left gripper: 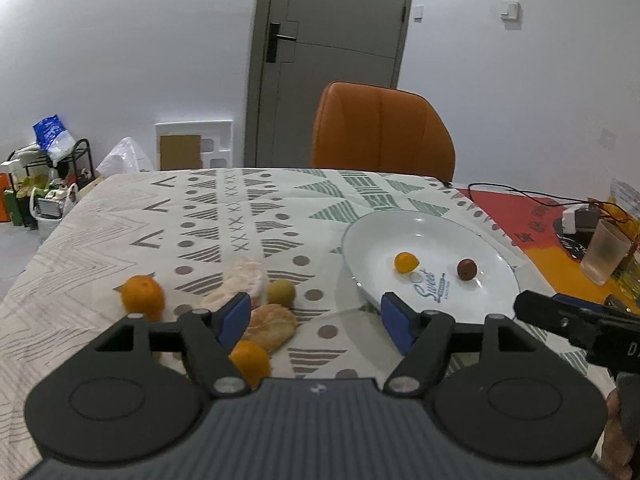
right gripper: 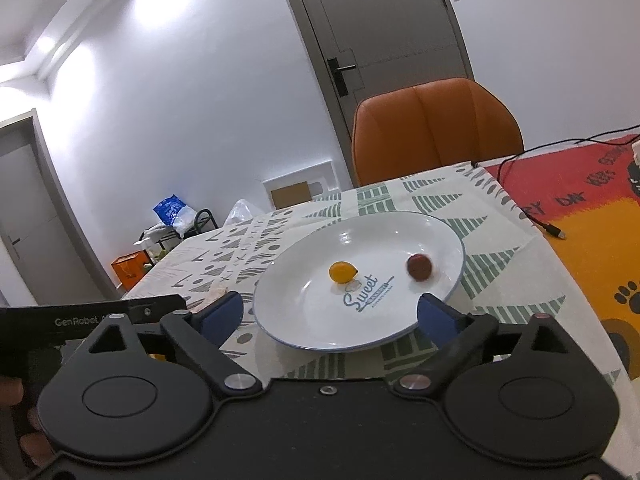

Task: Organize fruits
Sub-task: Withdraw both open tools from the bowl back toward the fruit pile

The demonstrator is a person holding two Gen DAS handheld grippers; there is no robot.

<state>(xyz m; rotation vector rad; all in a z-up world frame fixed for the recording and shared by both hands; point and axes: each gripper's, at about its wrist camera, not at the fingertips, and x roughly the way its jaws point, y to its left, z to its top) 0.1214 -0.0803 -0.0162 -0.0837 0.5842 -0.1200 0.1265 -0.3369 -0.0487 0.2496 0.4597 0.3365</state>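
A: Both grippers are empty. The left gripper has its jaws about half apart, and the right gripper stands wide open in front of the white plate.

B: Where are the fruits?

A: A small yellow fruit and a dark red fruit lie in the plate. On the tablecloth wait two oranges, one green fruit and some peel pieces.

B: So, what next?

A: I think the near orange. It sits just beside the left jaw, so move the gripper a little left, center the orange between the pads, and close gently because it can roll.
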